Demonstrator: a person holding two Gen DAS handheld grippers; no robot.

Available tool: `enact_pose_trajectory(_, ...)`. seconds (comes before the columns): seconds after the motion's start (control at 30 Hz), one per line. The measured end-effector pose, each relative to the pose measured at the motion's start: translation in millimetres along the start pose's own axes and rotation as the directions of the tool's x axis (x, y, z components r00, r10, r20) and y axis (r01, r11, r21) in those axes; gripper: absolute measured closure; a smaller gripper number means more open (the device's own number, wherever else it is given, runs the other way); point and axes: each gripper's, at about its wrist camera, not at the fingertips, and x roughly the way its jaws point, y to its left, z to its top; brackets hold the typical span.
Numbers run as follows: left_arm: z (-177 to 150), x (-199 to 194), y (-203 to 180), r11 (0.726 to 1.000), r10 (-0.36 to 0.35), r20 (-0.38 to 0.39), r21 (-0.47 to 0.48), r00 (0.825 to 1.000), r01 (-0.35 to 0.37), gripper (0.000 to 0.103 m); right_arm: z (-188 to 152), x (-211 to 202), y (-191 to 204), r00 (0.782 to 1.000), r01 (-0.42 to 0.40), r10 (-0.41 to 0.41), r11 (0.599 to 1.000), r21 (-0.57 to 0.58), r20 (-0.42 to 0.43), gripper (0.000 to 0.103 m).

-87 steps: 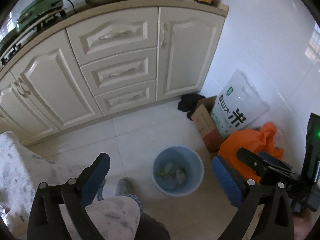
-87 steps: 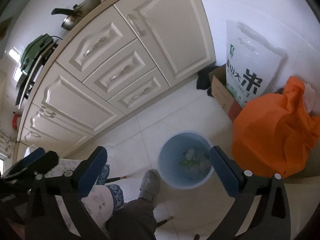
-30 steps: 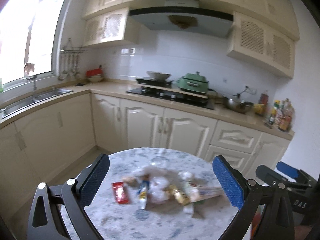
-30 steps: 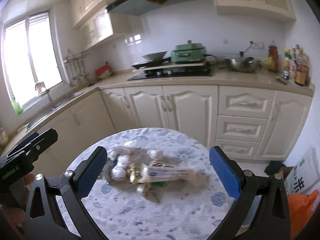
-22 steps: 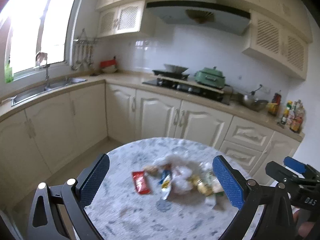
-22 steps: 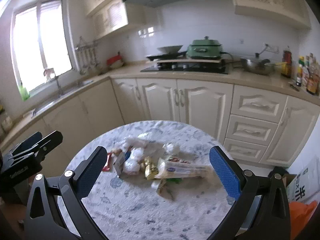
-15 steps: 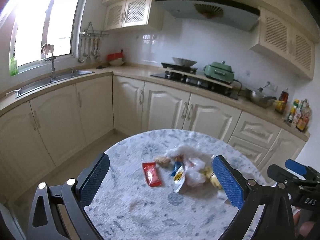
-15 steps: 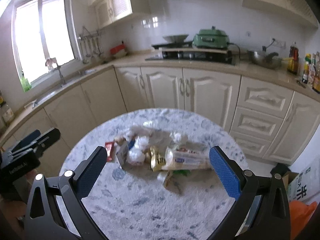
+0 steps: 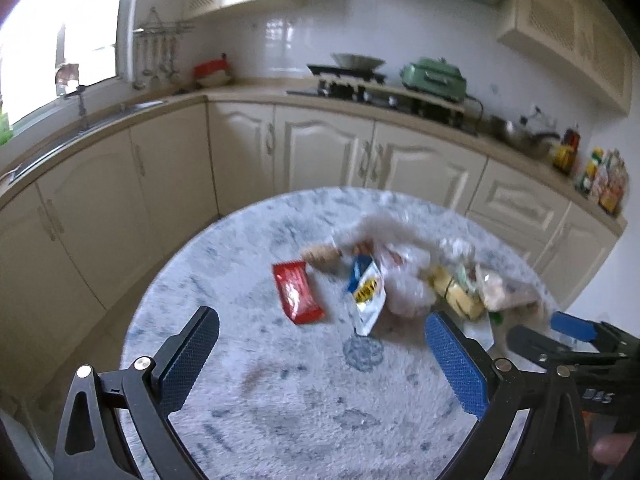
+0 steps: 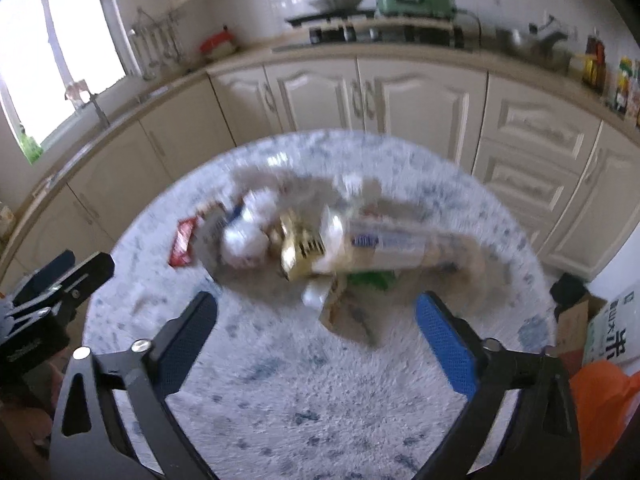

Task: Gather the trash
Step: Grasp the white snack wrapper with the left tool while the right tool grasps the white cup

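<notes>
Kitchen, cream cabinets point(image 9: 320, 152); round marbled table point(image 9: 280, 400) at lower centre. Trash pile point(image 10: 304, 240) lay mid-table: red wrapper point(image 9: 297, 298), yellow-blue packet point(image 9: 368, 296), crumpled tissue, long bread bag point(image 10: 384, 244). Judged light, soft, crinkly, slippery; best pinched at a flat edge. Left gripper point(image 9: 320, 360) was spread wide, empty, tilted down. Right gripper point(image 10: 316, 340) had just been narrowing slightly, nothing between its jaws, angled down short of the pile.
</notes>
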Motion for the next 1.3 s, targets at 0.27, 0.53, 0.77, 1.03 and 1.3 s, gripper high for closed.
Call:
enact_pose_trajectory(0.27,21,65,-9,0.998,-0.024,-0.065,0.062,0.998,0.028,0.002,-3,42,-12,0.998,-0.006,0.007,1.0,0.025,-0.057,0.021)
enact_pose_trajectory(0.53,35,138,-11,0.994,-0.029,-0.143,0.104,0.989,0.044,0.022,2,60,-7,0.998,-0.007,0.007,1.0,0.002,-0.058,0.044)
enact_pose_trajectory(0.77,50,171,0,0.994,-0.064,-0.138,0.075,0.988,0.075,0.024,3,61,-3,0.998,0.008,-0.009,1.0,-0.02,-0.055,0.057)
enact_pose_trajectory(1.03,39,173,8,0.994,-0.072,-0.126,0.07,0.989,0.082,0.047,1,62,3,0.999,-0.002,0.001,1.0,-0.025,-0.053,0.068)
enact_pose_trajectory(1.3,27,171,-4,0.988,-0.117,-0.166,0.077,0.979,0.132,0.087,-2,55,2,0.998,-0.026,0.024,0.999,-0.032,-0.053,0.076)
